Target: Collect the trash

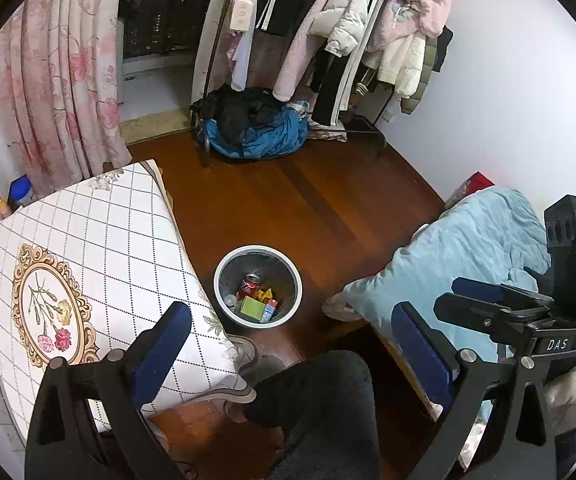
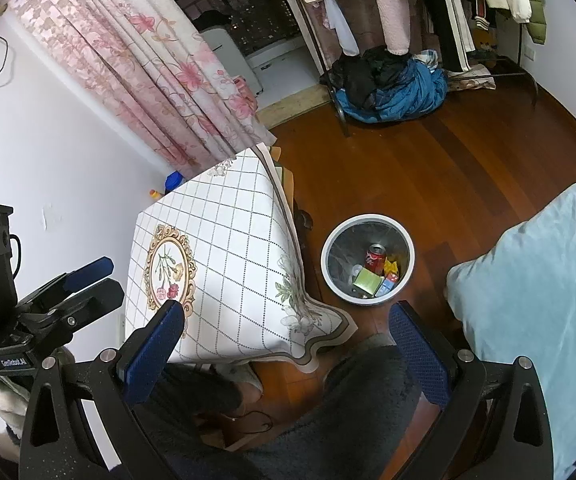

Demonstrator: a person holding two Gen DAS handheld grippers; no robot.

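Both the left tongs (image 1: 292, 340) and right tongs (image 2: 288, 336) hang released and empty. At twelve o'clock the bin (image 1: 223, 264) holds a red can (image 1: 250, 286) and cartons; collecting looks done, so next comes scanning the counter (image 1: 107, 220). "DAS" marks one tool.

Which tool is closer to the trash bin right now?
Hard to call; neither clearly. The left tool and right tool, both open and empty, hang side by side above and short of the trash bin.
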